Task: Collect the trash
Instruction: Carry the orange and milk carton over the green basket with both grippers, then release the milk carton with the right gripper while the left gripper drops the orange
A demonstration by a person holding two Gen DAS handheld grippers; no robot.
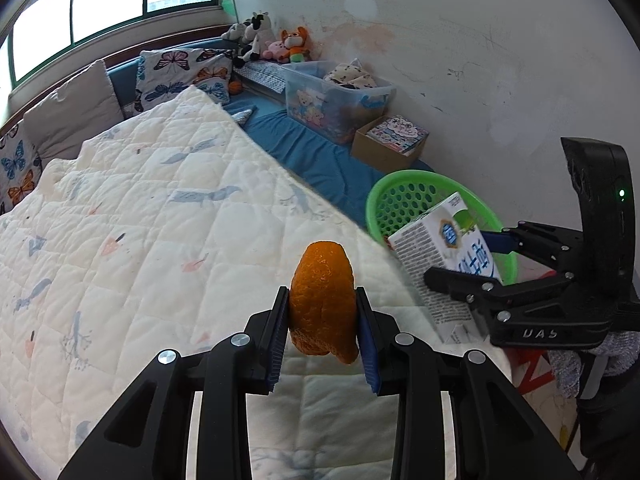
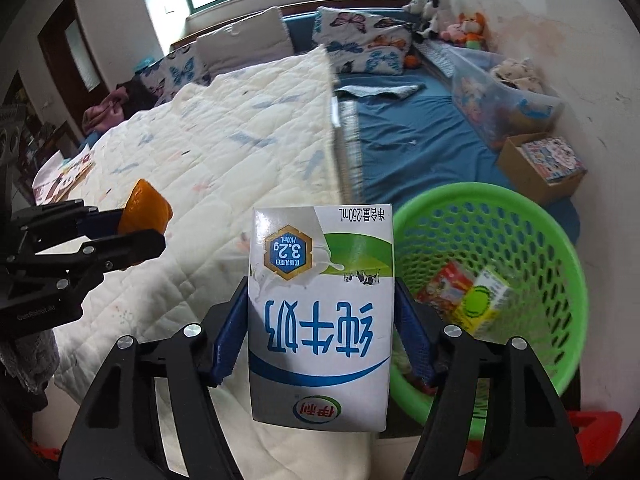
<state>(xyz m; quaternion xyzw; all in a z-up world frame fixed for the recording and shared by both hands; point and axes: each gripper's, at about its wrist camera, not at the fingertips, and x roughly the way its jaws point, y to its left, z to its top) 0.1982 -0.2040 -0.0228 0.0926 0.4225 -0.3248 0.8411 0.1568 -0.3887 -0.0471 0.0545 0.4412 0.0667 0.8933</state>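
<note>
Left gripper (image 1: 322, 320) clamping orange peel (image 1: 322, 300); right gripper (image 2: 320, 336) gripping milk carton (image 2: 320, 320), green basket (image 2: 560, 280) just right.

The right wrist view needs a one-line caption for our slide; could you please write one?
Right gripper holds an upside-down milk carton beside the green basket.

milk carton (image 2: 320, 312) printed 纯牛奶, 3.2g, 250mL (upside down), right tool (image 1: 468, 276) marked UAS

Daylit window (image 1: 80, 20), scuffed white wall (image 1: 460, 40), quilted bed (image 1: 140, 220).
</note>
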